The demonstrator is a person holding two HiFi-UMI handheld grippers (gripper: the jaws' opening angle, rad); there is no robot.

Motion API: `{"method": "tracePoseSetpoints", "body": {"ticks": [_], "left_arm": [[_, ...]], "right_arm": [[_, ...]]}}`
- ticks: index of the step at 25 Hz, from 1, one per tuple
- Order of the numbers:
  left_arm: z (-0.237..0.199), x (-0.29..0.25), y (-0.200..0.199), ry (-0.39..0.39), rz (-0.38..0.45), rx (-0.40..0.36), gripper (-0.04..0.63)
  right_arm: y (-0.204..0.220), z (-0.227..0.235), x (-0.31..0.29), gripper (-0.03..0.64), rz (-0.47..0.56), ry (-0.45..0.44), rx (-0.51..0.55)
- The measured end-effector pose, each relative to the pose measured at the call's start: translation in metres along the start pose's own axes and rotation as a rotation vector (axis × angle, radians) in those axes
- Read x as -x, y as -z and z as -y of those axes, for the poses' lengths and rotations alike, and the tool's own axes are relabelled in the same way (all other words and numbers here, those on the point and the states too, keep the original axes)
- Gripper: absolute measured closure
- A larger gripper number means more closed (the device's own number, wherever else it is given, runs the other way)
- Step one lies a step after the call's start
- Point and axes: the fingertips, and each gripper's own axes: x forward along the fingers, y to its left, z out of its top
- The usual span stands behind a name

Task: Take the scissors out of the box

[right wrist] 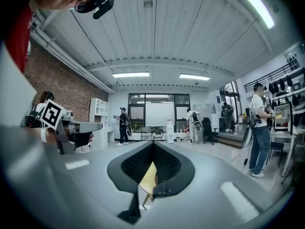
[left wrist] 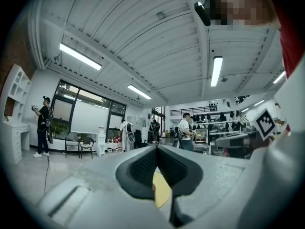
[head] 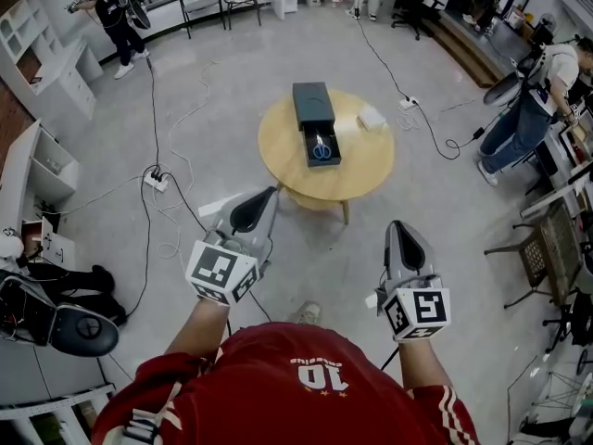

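The job has not really begun. The scissors point(head: 321, 149) with blue handles lie in the open drawer part of the dark box point(head: 312, 103). The box sits on the round wooden table point(head: 278, 151), far in front of the person. Both grippers are well away from the table. The left gripper point(head: 271, 193) is closed and holds nothing. The right gripper point(head: 397, 226) is closed and empty too. I think the person has to walk up, open one gripper, grab the scissors and lift them out.

A small white thing point(head: 372, 118) lies on the table, right of the box. The room is big, with a grey floor point(head: 445, 211) and cables point(head: 153, 109) on it. White shelves point(head: 37, 165) stand at the left. Other people work far off.
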Motion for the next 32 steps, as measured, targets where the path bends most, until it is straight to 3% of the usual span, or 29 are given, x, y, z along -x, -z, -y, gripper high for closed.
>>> {"method": "tracePoseSetpoints", "body": {"ticks": [11, 18, 25, 32], "left_arm": [[0.011, -0.061, 0.003, -0.051, -0.041, -0.053, 0.592], [-0.005, -0.079, 0.004, -0.076, -0.058, -0.049, 0.592], [-0.046, -0.106, 0.02, -0.075, -0.067, -0.017, 0.592], [-0.107, -0.155, 0.021, -0.027, -0.036, 0.003, 0.592]], "right_arm": [[0.024, 0.071, -0.031, 0.617, -0.039, -0.056, -0.086], [0.049, 0.072, -0.073, 0.615, -0.12, -0.133, -0.11], [0.066, 0.061, -0.13, 0.614, -0.176, -0.177, -0.102], [0.072, 0.053, -0.204, 0.552, -0.236, -0.177, -0.057]]}}
